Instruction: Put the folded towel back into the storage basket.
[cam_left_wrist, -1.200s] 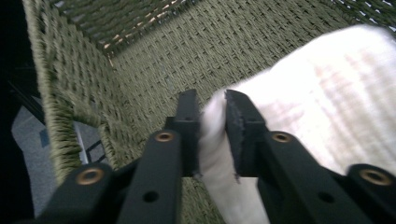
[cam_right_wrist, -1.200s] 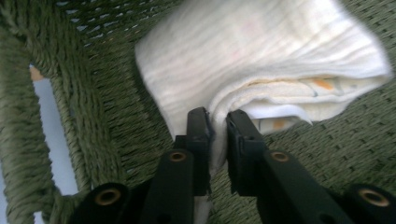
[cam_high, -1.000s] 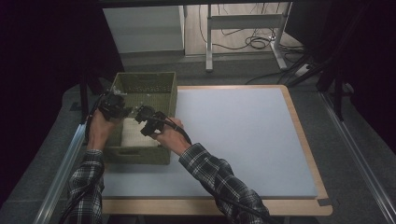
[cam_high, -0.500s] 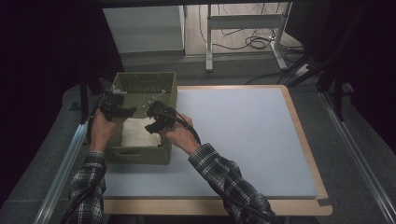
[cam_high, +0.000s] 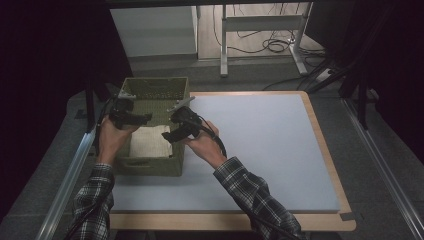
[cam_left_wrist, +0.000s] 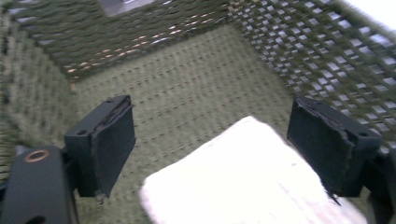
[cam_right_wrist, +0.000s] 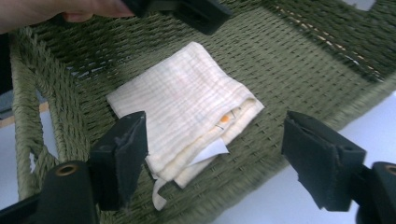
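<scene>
Left hand-held gripper – jaws apart, just opened, nothing clamped – hangs over the green woven basket at the bench's left edge. Folded cream cloth lies flat on the basket floor. Right hand-held gripper – jaws likewise just opened, empty – sits above the cloth.

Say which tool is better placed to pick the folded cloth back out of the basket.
Left, likely. The left tool hangs open inside the basket, over the folded cloth; the right tool sits at the rim.
</scene>
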